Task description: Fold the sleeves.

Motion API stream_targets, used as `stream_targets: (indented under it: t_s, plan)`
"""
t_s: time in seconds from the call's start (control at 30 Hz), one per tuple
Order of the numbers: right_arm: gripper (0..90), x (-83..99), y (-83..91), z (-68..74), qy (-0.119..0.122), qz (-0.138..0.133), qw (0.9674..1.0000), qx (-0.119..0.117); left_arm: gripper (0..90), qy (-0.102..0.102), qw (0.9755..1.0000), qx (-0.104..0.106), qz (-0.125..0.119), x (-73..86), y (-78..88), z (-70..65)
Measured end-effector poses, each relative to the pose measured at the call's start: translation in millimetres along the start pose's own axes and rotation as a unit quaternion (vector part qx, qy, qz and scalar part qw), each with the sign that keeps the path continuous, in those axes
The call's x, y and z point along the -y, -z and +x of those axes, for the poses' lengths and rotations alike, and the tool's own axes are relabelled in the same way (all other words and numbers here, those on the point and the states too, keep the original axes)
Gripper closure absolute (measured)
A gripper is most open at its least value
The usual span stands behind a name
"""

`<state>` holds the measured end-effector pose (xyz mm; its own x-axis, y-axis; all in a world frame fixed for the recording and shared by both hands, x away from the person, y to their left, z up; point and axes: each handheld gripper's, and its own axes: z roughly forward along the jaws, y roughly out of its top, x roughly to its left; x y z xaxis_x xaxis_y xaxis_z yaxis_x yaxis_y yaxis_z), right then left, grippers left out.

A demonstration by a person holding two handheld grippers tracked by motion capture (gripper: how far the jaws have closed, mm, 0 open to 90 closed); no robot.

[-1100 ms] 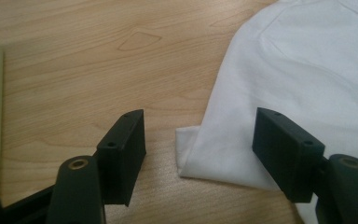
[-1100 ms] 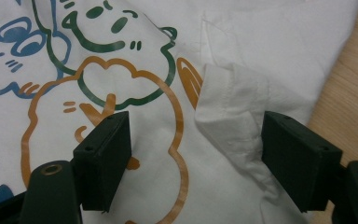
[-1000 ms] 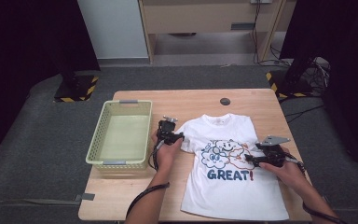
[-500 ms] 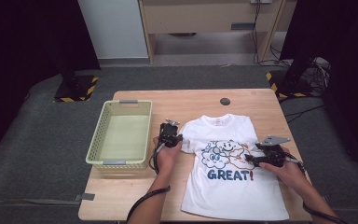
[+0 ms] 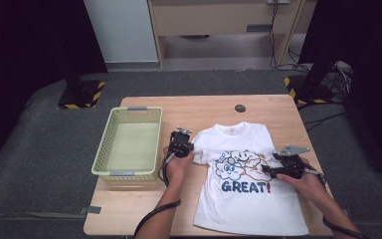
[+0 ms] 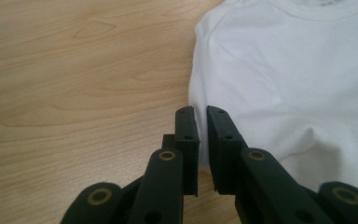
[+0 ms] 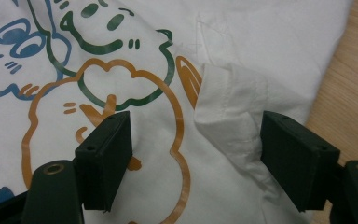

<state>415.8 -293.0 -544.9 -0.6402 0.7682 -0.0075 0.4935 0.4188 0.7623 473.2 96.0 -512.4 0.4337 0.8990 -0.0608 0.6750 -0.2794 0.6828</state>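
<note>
T-shirt folding is the work in hand: the white shirt with cloud faces and the word GREAT lies flat, print up, on the right half of the wooden table, collar pointing away from the person. Its right sleeve is already turned in over the print and lies crumpled between the jaws of the right gripper, which stand apart astride that fold without pressing it. At the other side, the left gripper has just been closing its jaws on the edge of the left sleeve; the pads look all but together with the hem pinched between them, though the cloth in the narrow gap is hard to make out.

So the step seems to be folding the sleeves inward. The next move likely calls for the left gripper to lift its sleeve a little and carry it across toward the print, keeping the body flat. A pale green plastic basket waits just left of the shirt.
</note>
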Motion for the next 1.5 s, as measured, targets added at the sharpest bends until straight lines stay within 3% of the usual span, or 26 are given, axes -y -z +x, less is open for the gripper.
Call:
stream_targets:
  t_s: [0.33, 0.5, 0.83, 1.1, 1.27, 1.5]
  plan:
    - [26.3, 0.4, 0.5, 1.9, 0.001, 0.0, 1.0, -0.001, 84.1, -0.007, 0.9997, 0.006, -0.021, -28.6, 17.5, -1.9]
    - [26.3, 0.4, 0.6, 2.2, 0.001, 0.0, 1.0, -0.001, 83.9, -0.019, 0.9997, 0.012, -0.013, -44.3, 16.7, -13.5]
    - [26.2, 0.5, 0.7, 2.6, 0.0, 0.0, 1.0, -0.001, 83.4, -0.051, 0.998, 0.029, 0.024, -64.8, -13.1, -56.7]
    - [26.2, 1.1, 1.4, 3.5, -0.001, 0.0, 1.0, 0.002, 81.9, -0.069, 0.9956, 0.028, 0.057, -62.3, -45.8, -74.8]
    - [26.2, 1.9, 2.3, 4.0, -0.002, 0.0, 1.0, 0.003, 74.0, -0.074, 0.995, 0.034, 0.058, -57.6, -54.1, -76.7]
    - [26.1, 2.0, 2.4, 4.0, -0.002, 0.0, 1.0, 0.002, 55.0, -0.079, 0.9963, 0.025, 0.023, -56.8, -30.9, -69.0]
